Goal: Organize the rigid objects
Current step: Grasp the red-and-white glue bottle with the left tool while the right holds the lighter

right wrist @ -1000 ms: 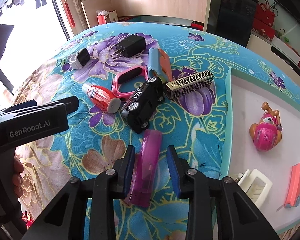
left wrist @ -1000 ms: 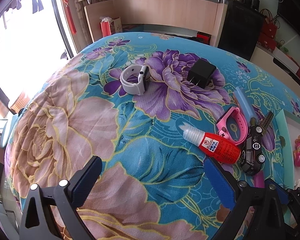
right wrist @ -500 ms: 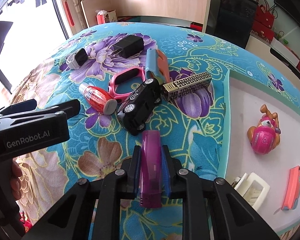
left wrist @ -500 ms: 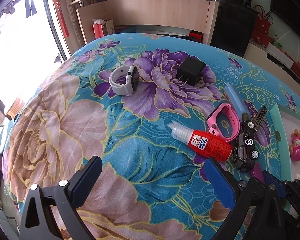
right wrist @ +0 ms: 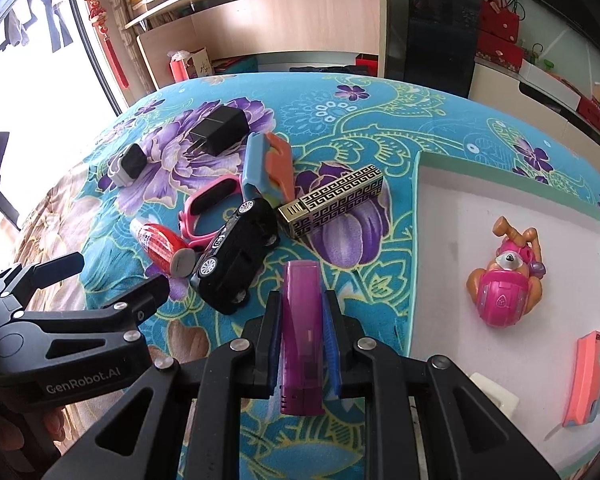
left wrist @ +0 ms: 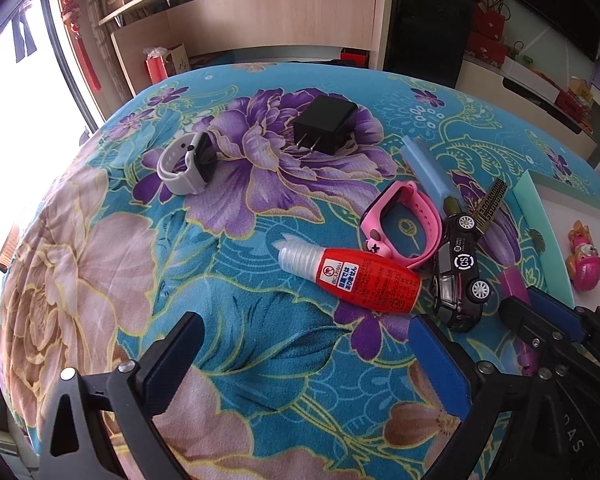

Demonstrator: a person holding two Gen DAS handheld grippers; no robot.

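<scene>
My right gripper [right wrist: 302, 312] is shut on a translucent purple lighter [right wrist: 301, 320], which lies lengthwise between the pads just above the floral cloth. Just beyond it lie a black toy car [right wrist: 236, 258], a red glue bottle [right wrist: 162, 246], a pink watch band [right wrist: 208, 208], a gold patterned lighter [right wrist: 332, 204] and a blue-orange case [right wrist: 266, 168]. My left gripper [left wrist: 306, 344] is open and empty, low over the cloth near the red glue bottle [left wrist: 356, 276]. The right gripper shows at the left wrist view's right edge [left wrist: 540, 320].
A white tray with a green rim [right wrist: 416, 240] at the right holds a pink toy pup [right wrist: 506, 284], a salmon case [right wrist: 584, 380] and a white piece. A black charger [left wrist: 326, 124] and a grey smartwatch [left wrist: 188, 164] lie farther back. A wooden headboard stands behind.
My right gripper has closed on the purple lighter and raised it slightly. The left gripper has drifted a little left and closer to the objects, still open.
</scene>
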